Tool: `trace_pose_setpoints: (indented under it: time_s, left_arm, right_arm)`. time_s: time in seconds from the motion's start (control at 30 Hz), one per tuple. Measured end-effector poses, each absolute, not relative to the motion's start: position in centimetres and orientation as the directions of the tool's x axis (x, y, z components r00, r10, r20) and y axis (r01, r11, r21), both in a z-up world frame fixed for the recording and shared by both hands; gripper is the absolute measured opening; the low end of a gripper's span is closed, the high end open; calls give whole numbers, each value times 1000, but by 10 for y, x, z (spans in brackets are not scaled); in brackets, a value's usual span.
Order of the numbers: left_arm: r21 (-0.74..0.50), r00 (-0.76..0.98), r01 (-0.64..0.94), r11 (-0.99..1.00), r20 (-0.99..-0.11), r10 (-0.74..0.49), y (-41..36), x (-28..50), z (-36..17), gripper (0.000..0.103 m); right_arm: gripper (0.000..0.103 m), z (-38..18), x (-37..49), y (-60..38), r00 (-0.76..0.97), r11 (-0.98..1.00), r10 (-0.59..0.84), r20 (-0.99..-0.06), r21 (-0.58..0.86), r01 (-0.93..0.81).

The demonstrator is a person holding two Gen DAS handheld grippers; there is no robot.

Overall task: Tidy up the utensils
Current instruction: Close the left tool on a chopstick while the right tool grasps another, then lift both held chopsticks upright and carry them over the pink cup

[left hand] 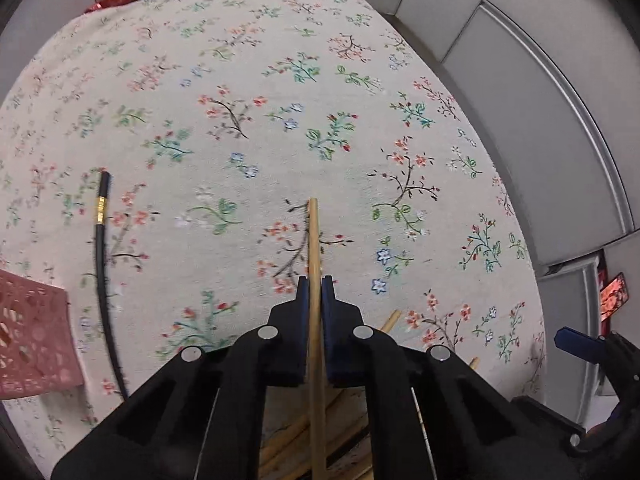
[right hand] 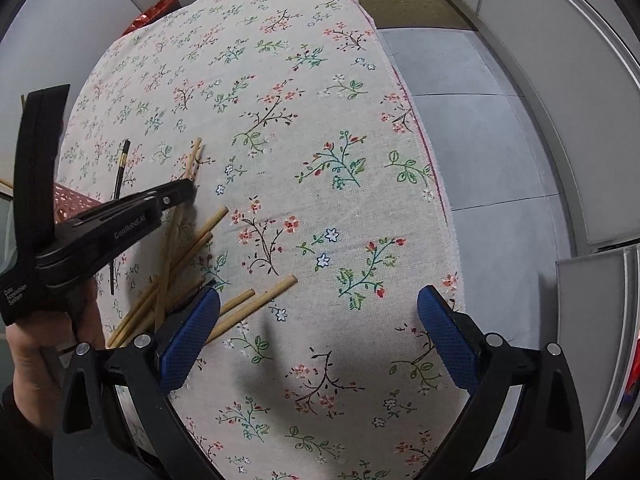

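— What is the left gripper (left hand: pixel 315 284) holding?
— Its jaws are pinching one pale, round wooden chopstick (left hand: pixel 314 248) above the near pile (right hand: pixel 180 280).
— And the right gripper (right hand: pixel 320 320)?
— Hanging wide open, gripping nothing.

Tablecloth (left hand: pixel 280 60): cream ground, printed with scattered floral sprigs in pink, red, green, pale blue and black. Wooden chopstick (left hand: pixel 314 240): plain pale tan; loose chopsticks (right hand: pixel 192 256) the same tan. Black chopstick (left hand: pixel 100 240): glossy black with a gold band. Basket (left hand: pixel 32 332): dusty pink, perforated pattern. Left gripper (left hand: pixel 315 284): black body, dark blue pads. Right gripper (right hand: pixel 320 320): black, blue textured pads.
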State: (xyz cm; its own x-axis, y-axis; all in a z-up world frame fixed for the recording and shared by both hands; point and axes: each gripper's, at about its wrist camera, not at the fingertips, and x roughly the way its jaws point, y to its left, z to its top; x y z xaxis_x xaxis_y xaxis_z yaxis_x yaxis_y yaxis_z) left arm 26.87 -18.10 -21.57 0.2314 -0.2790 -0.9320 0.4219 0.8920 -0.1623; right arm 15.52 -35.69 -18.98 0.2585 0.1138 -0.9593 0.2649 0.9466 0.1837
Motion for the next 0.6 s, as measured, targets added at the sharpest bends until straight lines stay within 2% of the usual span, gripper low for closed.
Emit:
trace_pose_setpoints:
  time_s: [0.3,0.37,0.5,0.6]
  left_arm:
    - [-131,297,421,897,-915,-273,-137,243,-176,6]
    - [-123,320,429,895,-906,-277,-124,233,-165,6]
    - [-117,361,435,893,-886,-292,-108,223,-147,6]
    - [-114,386,437,892,-872,-301,-91,214,-136,6]
  right_arm:
    - [93,-195,157,-348,244,943,140,-960,204,261]
    - [88,-197,159,-343,237,942,151,-960,213,260]
    - [67,-202,162,-336,215,934,183,-959,237,266]
    - [58,-206,168,-328,206,935,180,-962,232,268]
